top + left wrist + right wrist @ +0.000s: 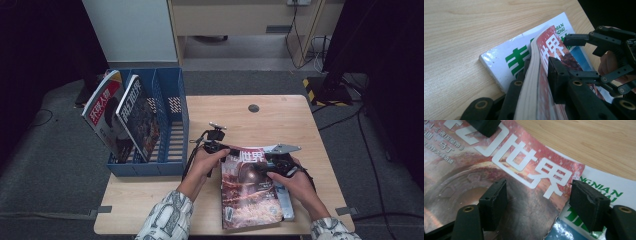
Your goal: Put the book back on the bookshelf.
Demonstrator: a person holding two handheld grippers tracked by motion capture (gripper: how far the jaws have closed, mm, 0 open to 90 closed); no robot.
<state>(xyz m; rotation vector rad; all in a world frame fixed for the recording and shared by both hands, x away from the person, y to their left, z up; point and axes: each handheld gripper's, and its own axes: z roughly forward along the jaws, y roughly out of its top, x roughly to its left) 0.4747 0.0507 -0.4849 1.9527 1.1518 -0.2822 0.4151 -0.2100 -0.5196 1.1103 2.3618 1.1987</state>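
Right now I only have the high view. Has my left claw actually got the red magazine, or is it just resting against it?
Observer: In the left gripper view the left claw is clamped on the red magazine at its edge, one jaw under the pages and one on the cover.
Operator: Anything underneath it?
Observer: A white magazine with green lettering lies flat beneath. The red one's gripped edge is lifted off it.
Operator: And the right claw?
Observer: The right claw is open, its pads apart above the red cover, gripping nothing.
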